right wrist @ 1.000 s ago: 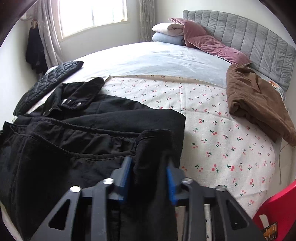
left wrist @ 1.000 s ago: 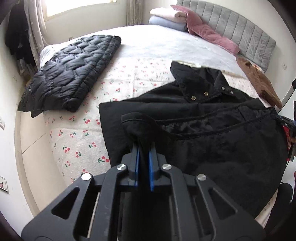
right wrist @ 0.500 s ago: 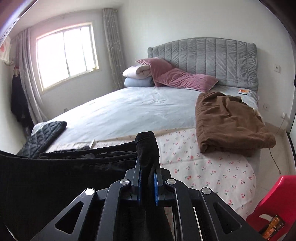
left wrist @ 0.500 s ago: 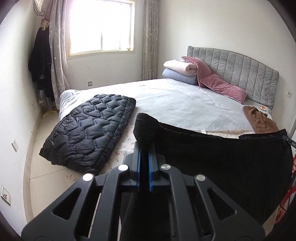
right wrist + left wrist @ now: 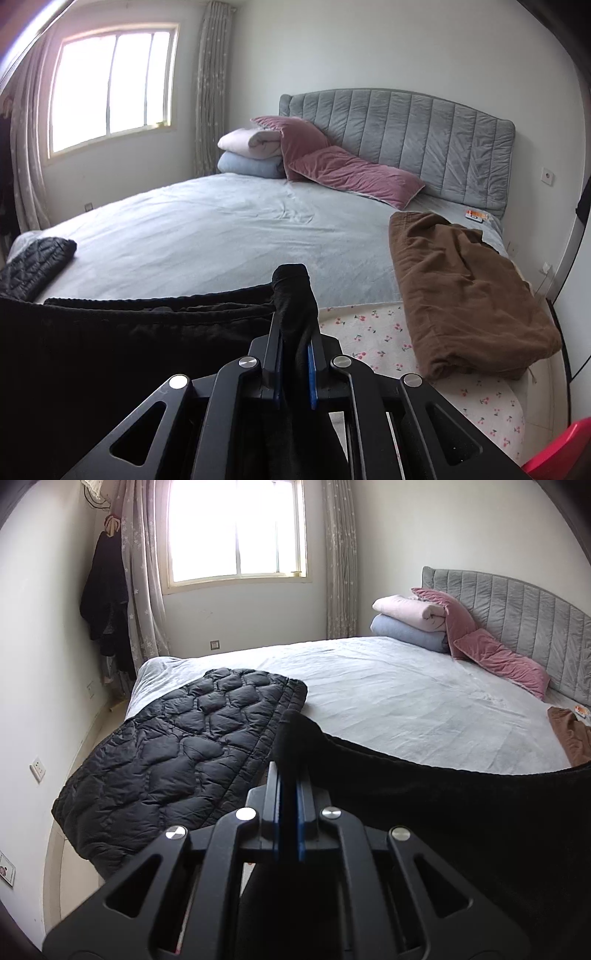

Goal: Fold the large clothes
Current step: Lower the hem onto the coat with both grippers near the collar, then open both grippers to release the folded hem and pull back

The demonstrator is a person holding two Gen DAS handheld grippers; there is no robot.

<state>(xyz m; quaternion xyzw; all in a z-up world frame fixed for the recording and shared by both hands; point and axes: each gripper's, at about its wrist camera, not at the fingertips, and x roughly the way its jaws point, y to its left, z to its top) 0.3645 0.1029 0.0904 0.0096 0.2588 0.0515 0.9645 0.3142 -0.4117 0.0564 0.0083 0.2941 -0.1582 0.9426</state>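
A large black jacket [image 5: 461, 812] hangs stretched between my two grippers, lifted above the bed. My left gripper [image 5: 289, 775] is shut on one corner of its edge, with fabric bunched above the fingers. My right gripper [image 5: 295, 325] is shut on the other corner of the jacket [image 5: 129, 350], which spreads to the left in the right wrist view. The jacket's top edge sags between the two grips and hides the near part of the bed.
A black quilted jacket [image 5: 177, 760] lies folded at the bed's left edge. A brown garment [image 5: 461, 288] lies at the right. Pink pillows [image 5: 351, 170] and folded blankets [image 5: 251, 155] sit by the grey headboard [image 5: 424, 140]. A red chair [image 5: 561, 454] is at the lower right.
Both grippers closed on the jacket's edge and lifted it off the bed. The views have tilted up from the floral sheet to the window and headboard.
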